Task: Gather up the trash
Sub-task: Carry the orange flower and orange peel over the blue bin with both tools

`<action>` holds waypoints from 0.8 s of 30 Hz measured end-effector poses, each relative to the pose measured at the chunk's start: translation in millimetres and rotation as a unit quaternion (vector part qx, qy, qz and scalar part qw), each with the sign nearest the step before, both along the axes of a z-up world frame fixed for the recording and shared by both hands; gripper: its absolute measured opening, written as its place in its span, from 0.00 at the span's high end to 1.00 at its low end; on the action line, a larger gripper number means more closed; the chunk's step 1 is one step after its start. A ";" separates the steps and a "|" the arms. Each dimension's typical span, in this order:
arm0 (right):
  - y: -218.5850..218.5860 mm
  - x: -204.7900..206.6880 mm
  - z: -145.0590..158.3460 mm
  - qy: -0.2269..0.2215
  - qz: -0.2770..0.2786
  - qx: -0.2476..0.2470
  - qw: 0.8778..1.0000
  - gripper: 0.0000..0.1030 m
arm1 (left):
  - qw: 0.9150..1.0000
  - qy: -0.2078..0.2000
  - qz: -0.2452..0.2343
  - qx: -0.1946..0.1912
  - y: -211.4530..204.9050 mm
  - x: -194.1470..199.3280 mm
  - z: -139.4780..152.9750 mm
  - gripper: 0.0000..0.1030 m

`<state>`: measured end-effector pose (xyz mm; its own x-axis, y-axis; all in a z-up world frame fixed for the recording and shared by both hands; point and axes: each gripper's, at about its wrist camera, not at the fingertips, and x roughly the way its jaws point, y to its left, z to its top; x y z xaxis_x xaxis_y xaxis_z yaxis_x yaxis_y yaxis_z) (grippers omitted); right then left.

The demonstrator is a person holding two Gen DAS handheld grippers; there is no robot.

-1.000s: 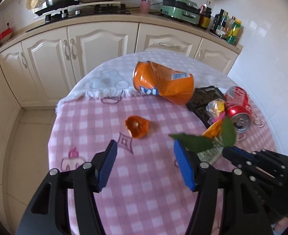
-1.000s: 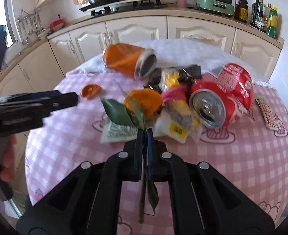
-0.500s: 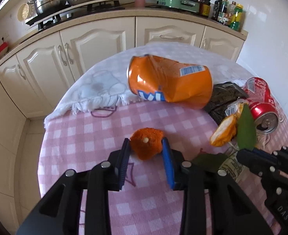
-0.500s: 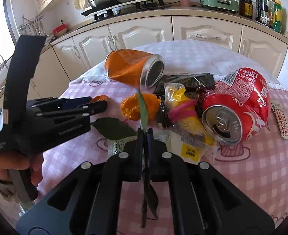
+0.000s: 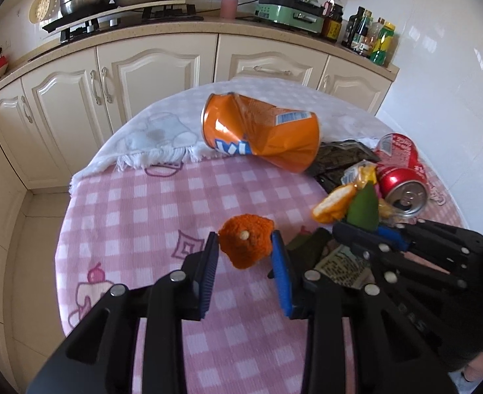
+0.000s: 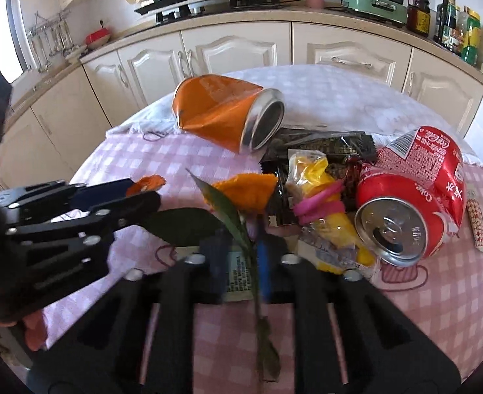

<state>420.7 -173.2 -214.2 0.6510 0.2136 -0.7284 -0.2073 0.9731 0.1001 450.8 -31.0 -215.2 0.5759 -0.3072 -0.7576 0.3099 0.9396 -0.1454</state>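
A piece of orange peel [image 5: 246, 243] lies on the pink checked tablecloth [image 5: 143, 213], and my left gripper [image 5: 245, 246] is shut on it, both blue pads pressing its sides. The right wrist view shows that same peel [image 6: 148, 182] at the left gripper's [image 6: 143, 193] tip. My right gripper [image 6: 238, 249] is blurred, its jaws a little apart. A leafy twig [image 6: 223, 207] stands between them, its stem along the right pad. Just beyond lie another peel [image 6: 248, 190], a yellow wrapper [image 6: 310, 190], a red cola can [image 6: 412, 197] and a crushed orange can [image 6: 221, 115].
A black packet [image 6: 323, 141] lies behind the wrapper and a printed paper slip [image 6: 238, 275] under my right gripper. A small wrapper [image 6: 478, 226] lies at the right table edge. White cloth [image 5: 156, 134] covers the table's far half. Kitchen cabinets [image 5: 149, 72] stand behind.
My left gripper moved forward to the orange peel and closed on it. My right gripper shifted toward the trash pile with the twig, and its jaws have parted slightly.
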 end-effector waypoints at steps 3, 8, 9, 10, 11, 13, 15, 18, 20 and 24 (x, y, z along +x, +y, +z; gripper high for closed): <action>4.5 -9.7 10.1 -0.032 -0.005 -0.020 0.999 0.95 | 1.000 -0.005 0.002 -0.005 4.7 -8.2 5.7 0.70; 15.8 -25.6 29.0 -0.051 0.002 -0.013 0.999 0.95 | 0.999 -0.025 0.005 -0.022 19.7 -30.8 25.1 0.70; 20.4 -30.1 34.4 -0.056 0.006 -0.009 0.998 0.95 | 0.999 -0.030 0.006 -0.026 24.0 -35.3 28.8 0.70; 24.9 -33.8 38.5 -0.060 0.010 -0.008 0.998 0.95 | 0.999 -0.035 0.009 -0.030 30.1 -42.1 33.4 0.70; 30.7 -38.0 43.1 -0.065 0.015 -0.007 0.998 0.95 | 0.998 -0.039 0.013 -0.037 37.8 -49.4 37.6 0.70; 45.5 -46.0 51.6 -0.070 0.031 0.006 0.997 0.95 | 0.998 -0.044 0.020 -0.048 54.0 -60.1 44.5 0.70; 67.3 -54.3 58.9 -0.073 0.053 0.014 0.996 0.95 | 0.997 -0.050 0.030 -0.052 73.7 -74.3 50.4 0.70; 101.9 -66.7 63.5 -0.074 0.086 0.018 0.993 0.95 | 0.996 -0.059 0.051 -0.050 106.5 -95.6 58.6 0.70; 125.5 -71.8 64.6 -0.071 0.105 0.022 0.992 0.95 | 0.994 -0.064 0.071 -0.047 131.3 -109.2 61.7 0.70; 173.8 -79.7 60.2 -0.059 0.143 0.028 0.988 0.94 | 0.992 -0.062 0.108 -0.029 174.8 -129.7 58.0 0.70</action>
